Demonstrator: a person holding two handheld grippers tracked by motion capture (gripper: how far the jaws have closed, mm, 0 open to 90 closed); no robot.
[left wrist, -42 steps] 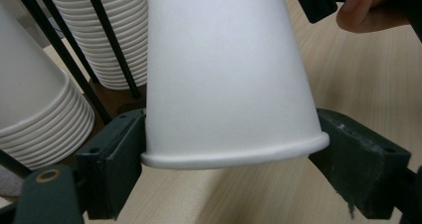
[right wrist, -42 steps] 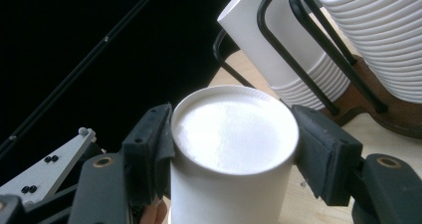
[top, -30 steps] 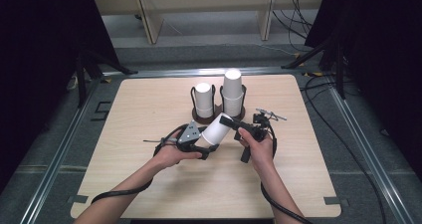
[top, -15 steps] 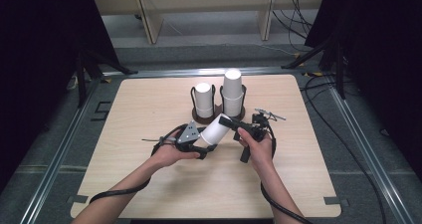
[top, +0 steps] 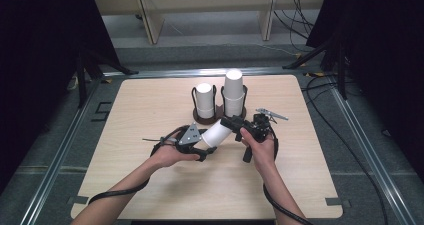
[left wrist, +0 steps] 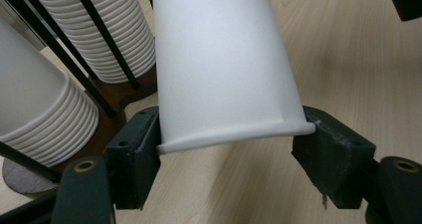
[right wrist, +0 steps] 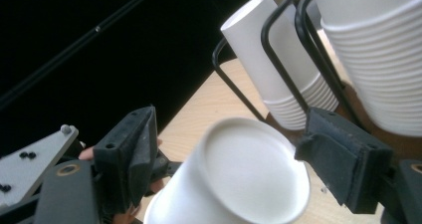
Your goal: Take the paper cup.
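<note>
right gripper (top: 235,125) jaws have just opened, seemingly off the paper cup (top: 217,133).

My right gripper (right wrist: 224,159) opened off the paper cup (right wrist: 239,179); my left gripper (left wrist: 234,154) tightened on its rim.

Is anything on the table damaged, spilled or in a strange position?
Nothing looks damaged or spilled. Both cup stacks stand upright in the black rack. Only the single paper cup lies tilted, held off the table between the grippers.
</note>
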